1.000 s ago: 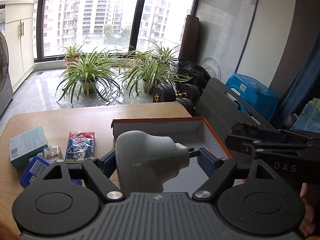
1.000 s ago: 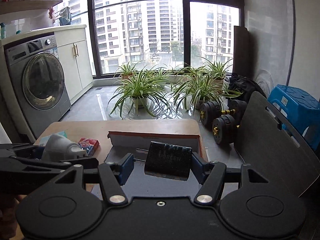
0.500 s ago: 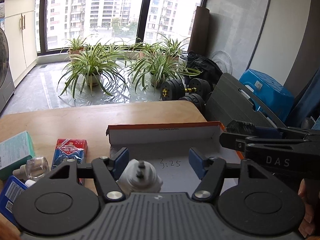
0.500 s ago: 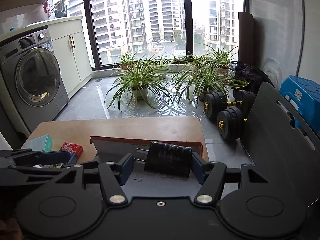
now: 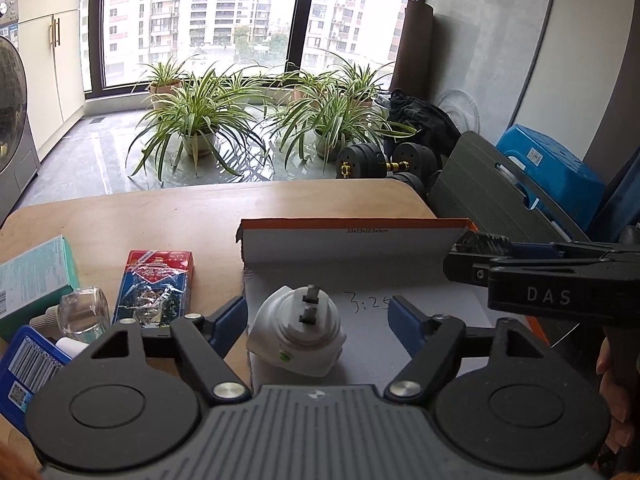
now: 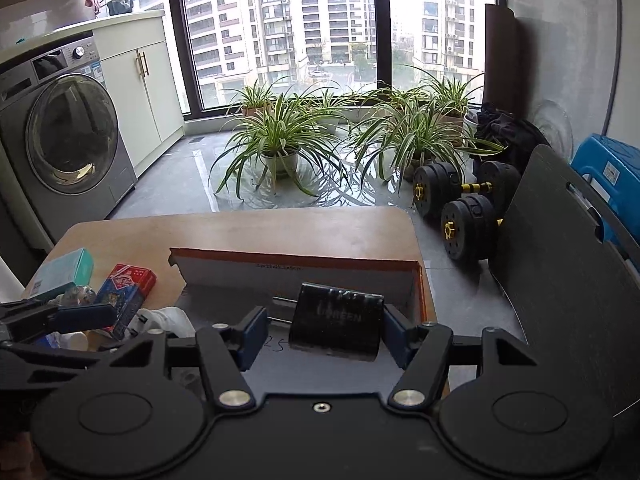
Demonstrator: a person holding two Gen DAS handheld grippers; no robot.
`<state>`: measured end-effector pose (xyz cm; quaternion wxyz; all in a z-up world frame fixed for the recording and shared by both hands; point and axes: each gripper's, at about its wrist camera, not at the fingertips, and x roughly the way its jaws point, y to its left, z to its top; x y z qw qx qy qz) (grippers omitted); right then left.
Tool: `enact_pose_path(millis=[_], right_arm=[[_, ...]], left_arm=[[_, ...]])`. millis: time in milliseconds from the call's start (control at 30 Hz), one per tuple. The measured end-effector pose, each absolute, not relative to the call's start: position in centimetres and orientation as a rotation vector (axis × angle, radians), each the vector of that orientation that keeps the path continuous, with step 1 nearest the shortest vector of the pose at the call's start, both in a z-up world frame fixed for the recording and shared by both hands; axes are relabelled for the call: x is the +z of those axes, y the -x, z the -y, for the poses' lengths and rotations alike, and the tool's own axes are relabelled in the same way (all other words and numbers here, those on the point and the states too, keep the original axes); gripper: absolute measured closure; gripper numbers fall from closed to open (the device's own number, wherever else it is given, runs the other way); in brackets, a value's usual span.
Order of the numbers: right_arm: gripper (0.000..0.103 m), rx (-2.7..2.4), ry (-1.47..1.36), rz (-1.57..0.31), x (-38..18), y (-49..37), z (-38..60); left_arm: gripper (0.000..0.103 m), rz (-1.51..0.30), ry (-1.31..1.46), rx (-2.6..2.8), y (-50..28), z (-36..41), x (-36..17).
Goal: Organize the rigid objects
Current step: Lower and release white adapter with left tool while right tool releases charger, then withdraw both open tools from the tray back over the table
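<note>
A white plug-in device (image 5: 298,330) with two metal prongs pointing up lies inside the shallow orange-edged cardboard box (image 5: 352,246), near its left wall. My left gripper (image 5: 318,326) is open above it, with the blue pads apart on either side and not touching it. My right gripper (image 6: 324,334) is shut on a black UGREEN charger block (image 6: 338,326) and holds it over the box (image 6: 296,274). The right gripper also shows in the left wrist view (image 5: 540,276), over the box's right side.
Left of the box on the wooden table (image 5: 180,216) lie a red and blue packet (image 5: 154,286), a teal box (image 5: 34,276), a small glass bottle (image 5: 82,312) and a blue packet (image 5: 26,368). Beyond the table are plants, dumbbells (image 6: 460,204) and a grey board.
My left gripper has let go of the white plug device, which now lies in the box, and has opened and pulled back. My right gripper still holds the black charger.
</note>
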<state>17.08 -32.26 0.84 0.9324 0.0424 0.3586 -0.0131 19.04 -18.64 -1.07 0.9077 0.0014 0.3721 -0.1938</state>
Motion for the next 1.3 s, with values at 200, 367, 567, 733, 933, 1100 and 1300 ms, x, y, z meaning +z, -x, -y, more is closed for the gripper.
enact_pose_path(millis=[200,367,567,733,933,1100,1300], right_arm=[[0.029,-0.044,-0.090,-0.749,0.3,-17.5,32.3],[0.029,-0.043,-0.080,-0.747,0.3,-17.6,32.2],[0.028,-0.049,-0.079,-0.753,-0.1,-17.8,32.1],[0.028,-0.063,-0.090,-0.716,0.4,-17.8,32.4],[0.020,-0.078,-0.100,-0.671,1.5,-16.9,33.1],[0.018,-0.079,-0.106,-0.646,2.4,-15.4,32.9],[0.015,-0.066,-0.035,-0.633,3.2,-12.4,29.8]], left_arm=[[0.018,-0.782,-0.009,-0.383,-18.9,18.2,-1.2],[0.016,-0.802,-0.033,-0.372,-19.1,18.5,-1.9],[0.016,-0.828,-0.049,-0.382,-19.4,19.3,-2.9],[0.014,-0.866,-0.018,-0.456,-20.4,20.8,-3.8],[0.011,-0.800,-0.019,-0.503,-19.3,21.0,-1.9],[0.009,-0.775,-0.012,-0.449,-17.3,18.0,-0.4],[0.006,-0.741,0.005,-0.370,-14.0,13.2,2.0]])
